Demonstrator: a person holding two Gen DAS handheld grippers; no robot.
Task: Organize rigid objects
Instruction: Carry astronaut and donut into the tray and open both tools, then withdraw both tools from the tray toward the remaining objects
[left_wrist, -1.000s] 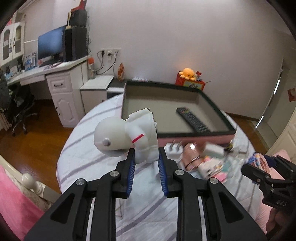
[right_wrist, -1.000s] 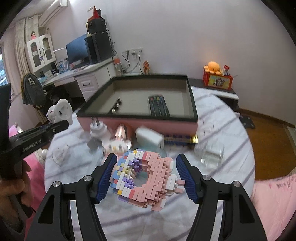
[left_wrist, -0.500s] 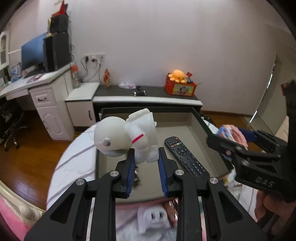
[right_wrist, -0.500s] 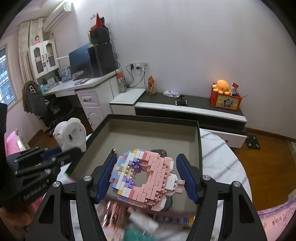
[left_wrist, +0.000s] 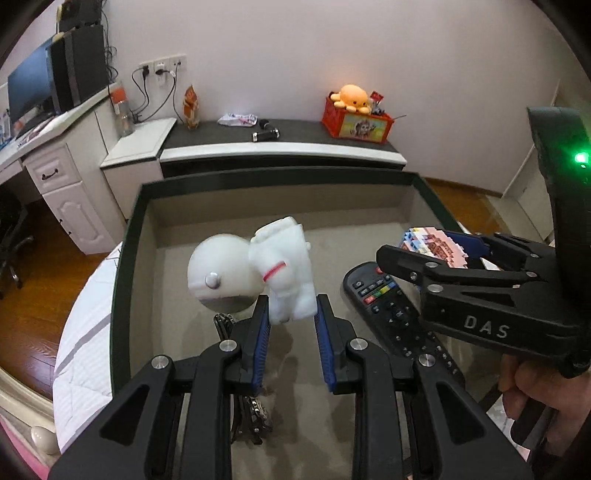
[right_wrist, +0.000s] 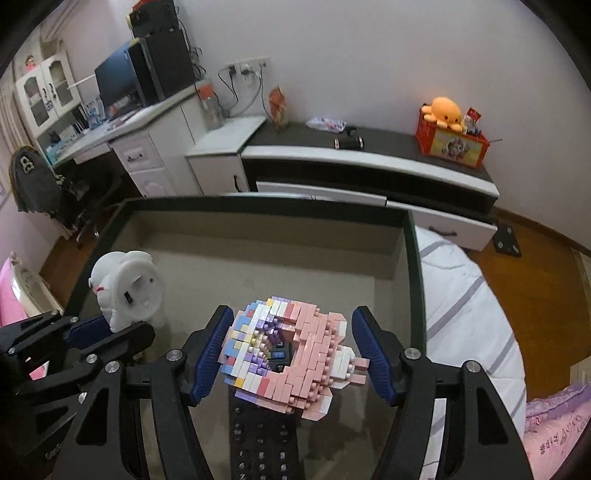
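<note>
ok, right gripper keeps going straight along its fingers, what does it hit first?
Likely the black remote lying in the box: it sits right under the brick donut that the right gripper carries. Beyond it is bare box floor. Depth is unclear through the fisheye.

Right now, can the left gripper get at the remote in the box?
Probably not: the left gripper is shut on the astronaut figure, and the right gripper with the brick donut hangs over the remote.

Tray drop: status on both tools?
Left tool shut on astronaut figure, over tray. Right tool shut on brick donut, directly above remote. Keys under left.
</note>
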